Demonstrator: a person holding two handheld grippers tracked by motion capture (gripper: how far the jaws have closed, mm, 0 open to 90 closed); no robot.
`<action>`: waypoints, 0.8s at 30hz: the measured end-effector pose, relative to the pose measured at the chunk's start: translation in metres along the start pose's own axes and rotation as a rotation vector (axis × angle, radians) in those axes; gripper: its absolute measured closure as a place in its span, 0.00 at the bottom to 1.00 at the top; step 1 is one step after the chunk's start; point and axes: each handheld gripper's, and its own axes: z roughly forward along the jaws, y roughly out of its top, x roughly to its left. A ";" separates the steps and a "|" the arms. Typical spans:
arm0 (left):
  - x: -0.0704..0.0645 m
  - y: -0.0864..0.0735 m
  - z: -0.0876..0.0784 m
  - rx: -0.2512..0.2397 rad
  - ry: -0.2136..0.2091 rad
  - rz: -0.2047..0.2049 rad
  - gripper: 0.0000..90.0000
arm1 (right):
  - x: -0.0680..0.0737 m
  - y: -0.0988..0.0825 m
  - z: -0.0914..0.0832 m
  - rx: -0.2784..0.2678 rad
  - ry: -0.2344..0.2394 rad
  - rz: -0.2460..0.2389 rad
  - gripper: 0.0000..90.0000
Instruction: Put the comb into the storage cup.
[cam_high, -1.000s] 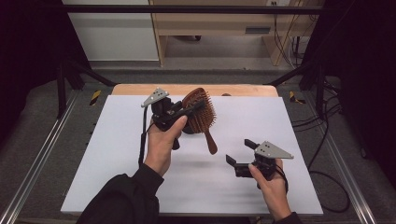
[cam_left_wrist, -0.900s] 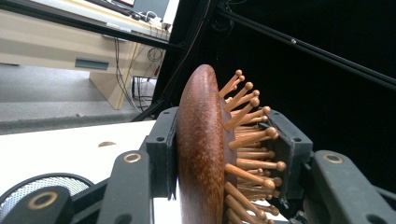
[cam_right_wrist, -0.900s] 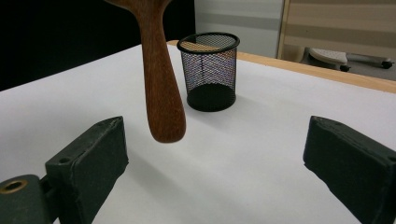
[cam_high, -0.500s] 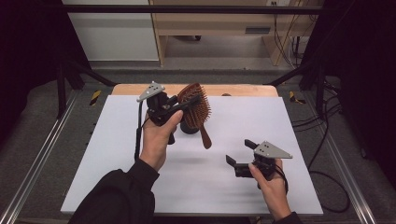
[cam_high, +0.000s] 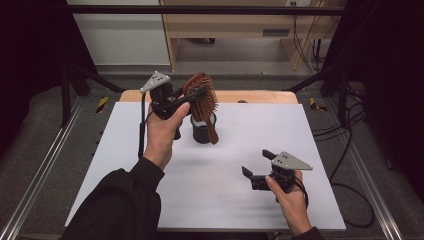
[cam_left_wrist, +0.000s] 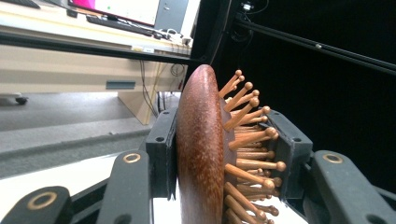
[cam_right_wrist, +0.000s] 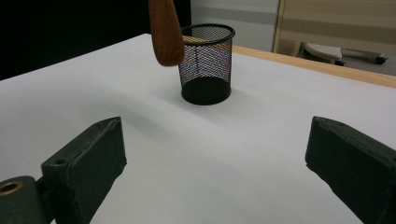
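Even overhead light, soft shadows, dark surroundings, slightly blurry frames.

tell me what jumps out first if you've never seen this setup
A wooden hairbrush clamped by its head in the left gripper, held in the air above a black mesh cup on the white table. At near right, the right gripper rests open with nothing between its jaws.
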 end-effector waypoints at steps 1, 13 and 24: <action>0.002 0.002 0.001 -0.002 0.004 0.003 0.57 | 0.000 0.000 0.000 0.000 0.000 0.000 0.06; 0.026 0.020 0.007 -0.028 0.050 -0.002 0.57 | -0.001 -0.001 0.002 0.007 -0.002 -0.004 0.06; 0.031 0.028 0.012 -0.035 0.062 0.011 0.57 | -0.001 -0.002 0.002 0.007 -0.002 -0.007 0.06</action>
